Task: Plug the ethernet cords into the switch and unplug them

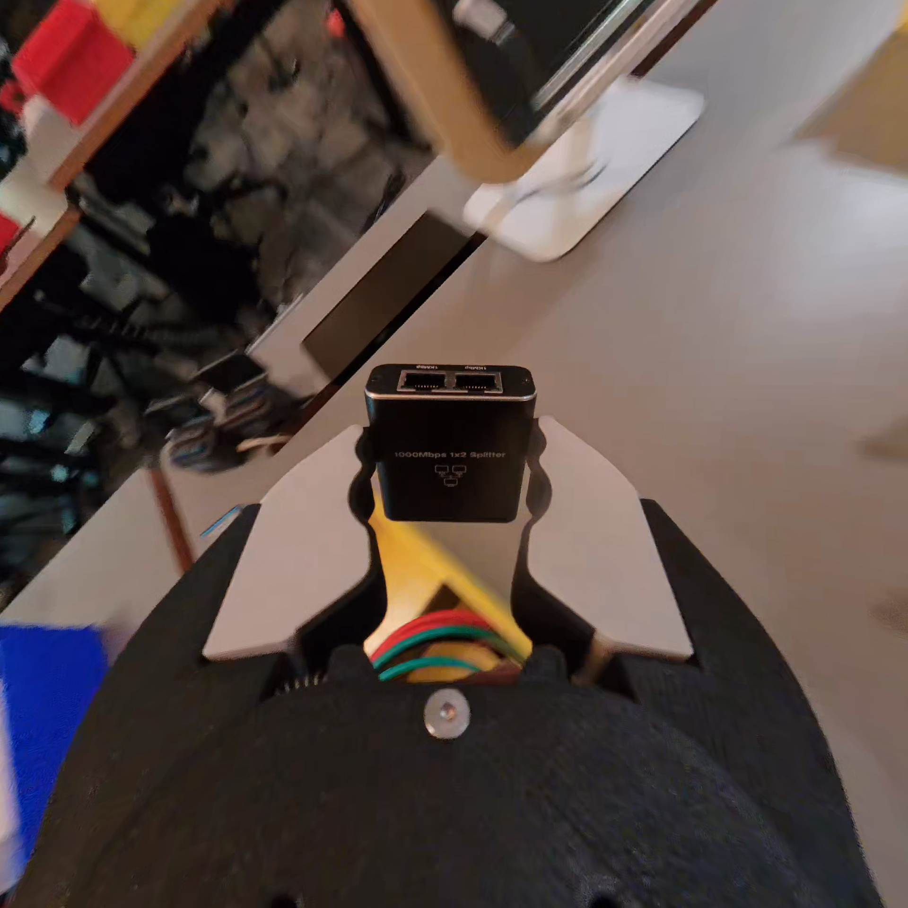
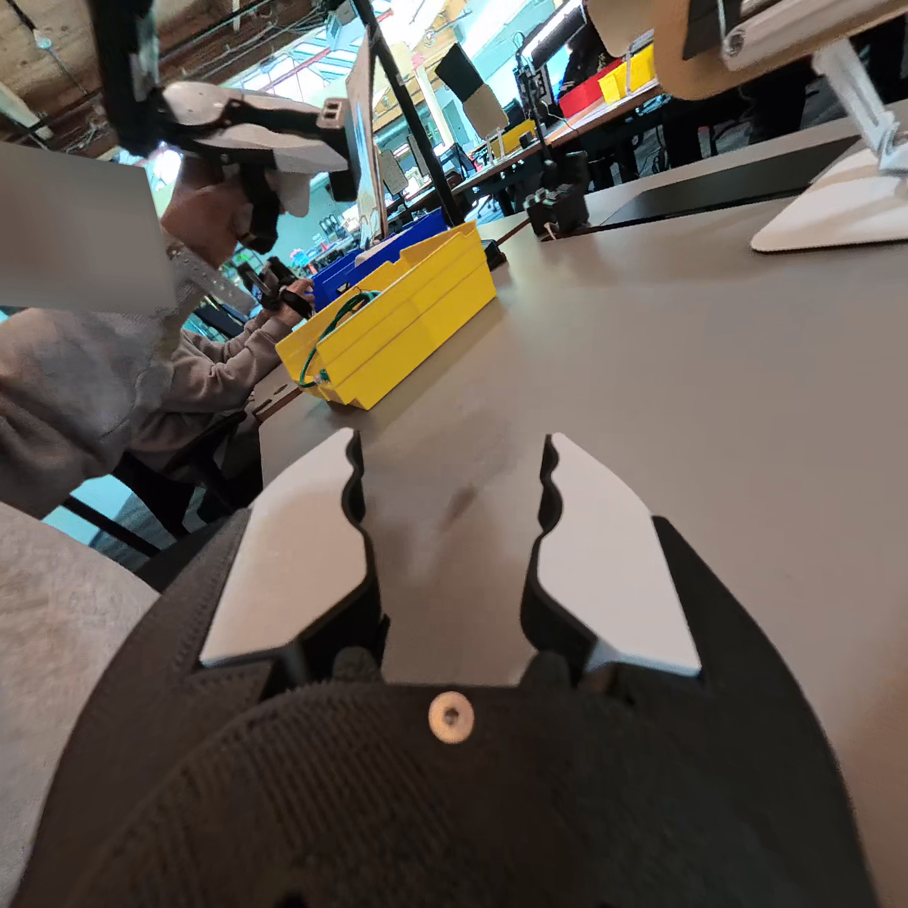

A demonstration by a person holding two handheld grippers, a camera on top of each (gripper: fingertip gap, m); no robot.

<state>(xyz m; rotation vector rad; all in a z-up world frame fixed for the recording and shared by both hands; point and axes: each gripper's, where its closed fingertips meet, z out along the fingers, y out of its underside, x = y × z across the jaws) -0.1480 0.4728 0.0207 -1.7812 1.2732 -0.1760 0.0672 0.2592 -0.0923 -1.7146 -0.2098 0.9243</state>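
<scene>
The left gripper [image 1: 449,471] pinched the black switch [image 1: 449,442] mid-frame; the right gripper [image 2: 452,471] was spread wide over the table [image 2: 688,368].

The left claw [image 1: 449,442] fills the lower half of its frame, its two pale fingers [image 1: 314,530] closed against the sides of a small black switch [image 1: 449,457] held at frame centre. In the right wrist view, the right claw [image 2: 452,442] has its fingers spread apart, nothing between them. The left claw also shows there at upper left.
</scene>
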